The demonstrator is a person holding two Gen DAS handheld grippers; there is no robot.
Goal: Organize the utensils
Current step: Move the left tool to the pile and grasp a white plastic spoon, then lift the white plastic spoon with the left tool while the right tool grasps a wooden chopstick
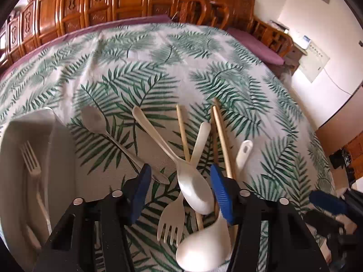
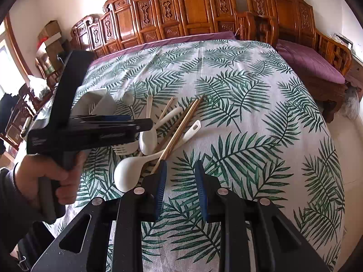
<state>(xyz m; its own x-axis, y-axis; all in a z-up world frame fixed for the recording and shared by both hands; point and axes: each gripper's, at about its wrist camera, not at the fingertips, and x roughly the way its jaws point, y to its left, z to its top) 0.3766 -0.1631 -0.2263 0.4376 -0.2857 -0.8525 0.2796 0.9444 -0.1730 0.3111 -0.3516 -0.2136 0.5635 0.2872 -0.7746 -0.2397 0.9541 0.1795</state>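
Utensils [image 1: 181,165] — cream, crossed, heaped

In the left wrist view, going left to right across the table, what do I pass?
White tray with a fork → metal spoon → white plastic spoon → brown chopsticks → white ladle handle.

Both tongs [image 1: 180,192] [image 2: 180,188] parted, angled down

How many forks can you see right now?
2. The first fork lies inside the white tray on the left. The second fork is in the pile on the tablecloth, its handle under a white spoon. Others may be hidden under the pile.
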